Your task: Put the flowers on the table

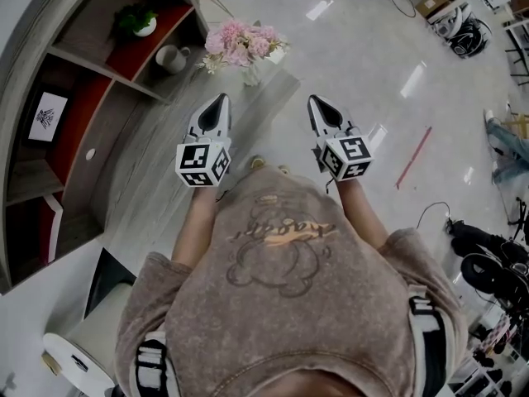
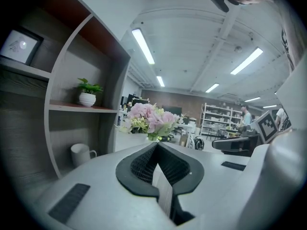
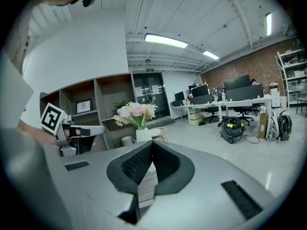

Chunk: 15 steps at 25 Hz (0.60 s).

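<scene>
Flowers [image 1: 241, 44], one pink bunch in one vase [image 1: 250, 74], face the left tongs [image 1: 216, 102] and right tongs [image 1: 318, 103], both closed empty.

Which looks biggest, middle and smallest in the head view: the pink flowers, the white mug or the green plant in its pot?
1. Bunch of pink flowers in a vase: clearly the largest.
2. Small green leafy plant in a round white pot and white ceramic mug: these look about alike, so no ranking between them.
</scene>
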Each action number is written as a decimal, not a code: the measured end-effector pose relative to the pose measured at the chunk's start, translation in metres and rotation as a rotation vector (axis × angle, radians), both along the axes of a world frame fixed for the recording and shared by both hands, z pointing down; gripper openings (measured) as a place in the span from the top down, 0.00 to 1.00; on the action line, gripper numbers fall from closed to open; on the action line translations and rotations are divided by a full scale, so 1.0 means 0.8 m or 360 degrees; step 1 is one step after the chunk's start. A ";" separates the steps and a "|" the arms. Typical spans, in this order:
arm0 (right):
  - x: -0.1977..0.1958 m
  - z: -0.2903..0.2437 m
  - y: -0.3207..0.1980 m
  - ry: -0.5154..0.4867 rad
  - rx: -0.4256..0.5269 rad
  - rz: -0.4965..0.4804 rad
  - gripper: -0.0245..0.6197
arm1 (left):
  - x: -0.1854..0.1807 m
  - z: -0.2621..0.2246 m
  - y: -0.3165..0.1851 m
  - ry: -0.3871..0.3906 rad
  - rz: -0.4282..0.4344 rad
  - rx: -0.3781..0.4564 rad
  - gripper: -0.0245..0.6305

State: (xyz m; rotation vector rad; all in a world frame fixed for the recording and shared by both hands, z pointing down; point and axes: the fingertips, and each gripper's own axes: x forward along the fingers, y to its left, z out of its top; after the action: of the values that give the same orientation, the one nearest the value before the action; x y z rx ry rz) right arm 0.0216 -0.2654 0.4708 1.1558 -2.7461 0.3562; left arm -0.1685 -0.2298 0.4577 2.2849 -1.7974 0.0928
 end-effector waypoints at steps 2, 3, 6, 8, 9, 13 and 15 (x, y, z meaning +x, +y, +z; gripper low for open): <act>-0.002 -0.001 0.000 -0.0003 -0.0002 -0.0009 0.97 | 0.000 0.000 -0.002 0.0013 0.0002 -0.0001 0.93; -0.002 -0.002 0.000 -0.0005 -0.0002 -0.0013 0.97 | 0.000 0.000 -0.003 0.0020 0.0003 -0.0001 0.93; -0.001 -0.002 -0.002 -0.0006 -0.0004 -0.0015 0.97 | 0.001 0.001 -0.008 0.0042 -0.0002 -0.0006 0.93; 0.001 -0.002 -0.004 -0.0006 -0.0005 -0.0012 0.97 | 0.002 0.002 -0.010 0.0051 -0.0007 -0.0008 0.93; 0.002 -0.002 -0.005 -0.0006 -0.0005 -0.0011 0.97 | 0.003 0.002 -0.011 0.0052 -0.0007 -0.0006 0.93; 0.005 -0.002 -0.009 -0.0007 -0.0005 -0.0006 0.97 | 0.006 0.001 -0.015 0.0057 -0.0008 -0.0002 0.93; 0.005 -0.002 -0.011 -0.0009 -0.0006 -0.0004 0.97 | 0.005 0.002 -0.017 0.0061 -0.0010 -0.0005 0.93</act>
State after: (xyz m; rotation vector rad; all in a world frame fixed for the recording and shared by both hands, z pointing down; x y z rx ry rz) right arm 0.0259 -0.2745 0.4694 1.1523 -2.7501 0.3653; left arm -0.1642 -0.2430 0.4594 2.2630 -1.7847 0.0505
